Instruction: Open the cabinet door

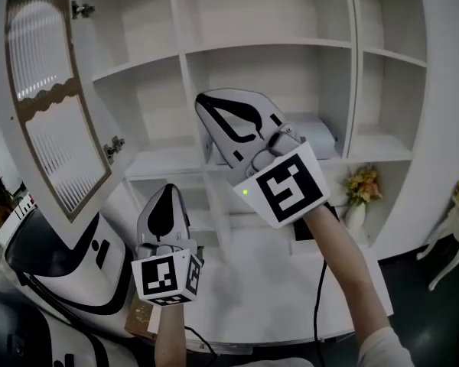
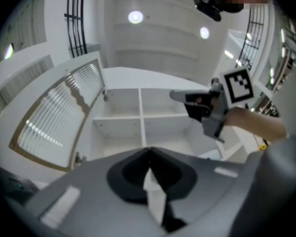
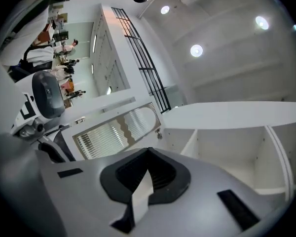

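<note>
Head view, cabinet door (image 1: 55, 102): stands wide open at the left, hung on two hinges (image 1: 113, 148), with its ribbed glass panel facing the room.
Head view, cabinet (image 1: 291, 44): white; the compartments beside the door lie bare and uncovered.
Head view, edges: the door's free edge juts towards the viewer at lower left, and the centre upright and shelf fronts run behind both grippers.
Head view, open room: a clear gap lies between the door and the left gripper (image 1: 168, 192); a vase of flowers (image 1: 359, 197) stands low at the right, well apart from both.
Head view, right gripper (image 1: 202, 99): raised higher than the left one and pointing up towards the middle shelves.

Left gripper view, left gripper (image 2: 149, 150): jaws closed together tip to tip with nothing between them, touching nothing.
Left gripper view, cabinet door (image 2: 59, 117): angled out at the left, clear of the jaw tips.
Left gripper view, right gripper (image 2: 173, 96): hangs in front of the right-hand compartments, its marker cube (image 2: 237, 85) above a bare forearm (image 2: 254, 123).

Right gripper view, right gripper (image 3: 149, 150): jaws closed together, empty, in free air.
Right gripper view, cabinet door (image 3: 116, 130): open, left of the jaw tips, with the bare compartments to the right.
</note>
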The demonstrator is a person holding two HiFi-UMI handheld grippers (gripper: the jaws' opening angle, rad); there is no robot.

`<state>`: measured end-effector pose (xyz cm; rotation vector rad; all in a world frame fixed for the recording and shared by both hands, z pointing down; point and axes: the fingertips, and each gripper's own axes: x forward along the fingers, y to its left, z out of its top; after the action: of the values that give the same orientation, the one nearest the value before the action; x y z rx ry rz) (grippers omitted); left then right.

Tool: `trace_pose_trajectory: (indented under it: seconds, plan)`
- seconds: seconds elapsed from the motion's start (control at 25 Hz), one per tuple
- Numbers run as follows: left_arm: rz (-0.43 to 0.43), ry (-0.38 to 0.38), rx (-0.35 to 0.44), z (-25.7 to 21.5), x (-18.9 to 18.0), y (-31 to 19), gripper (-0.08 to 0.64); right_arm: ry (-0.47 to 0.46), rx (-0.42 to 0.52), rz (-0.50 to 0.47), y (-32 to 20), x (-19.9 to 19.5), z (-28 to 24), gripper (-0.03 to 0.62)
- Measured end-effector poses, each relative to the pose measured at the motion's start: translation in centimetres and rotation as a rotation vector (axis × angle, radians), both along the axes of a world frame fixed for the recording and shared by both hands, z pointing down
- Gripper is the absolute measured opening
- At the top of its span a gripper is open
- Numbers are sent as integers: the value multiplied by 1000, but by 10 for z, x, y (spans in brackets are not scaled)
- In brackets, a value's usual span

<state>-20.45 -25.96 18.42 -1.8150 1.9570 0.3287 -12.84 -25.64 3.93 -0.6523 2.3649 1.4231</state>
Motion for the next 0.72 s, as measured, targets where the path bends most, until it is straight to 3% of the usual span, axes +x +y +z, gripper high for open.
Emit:
trace_pose_trajectory:
  seconds: [0.12, 0.4, 0.56, 0.72]
  plan:
    - [40, -2, 8, 7, 17, -5, 9, -8, -50, 85, -19, 32, 35, 0]
    - [110, -25, -5, 25, 50, -14, 8, -193, -266, 129, -28, 88, 110, 0]
    - [174, -11, 9, 43, 68, -11, 8, -210, -374, 213, -29, 113, 163, 0]
    - [184, 9, -21, 74, 75, -10, 8, -219, -471, 264, -27, 132, 207, 0]
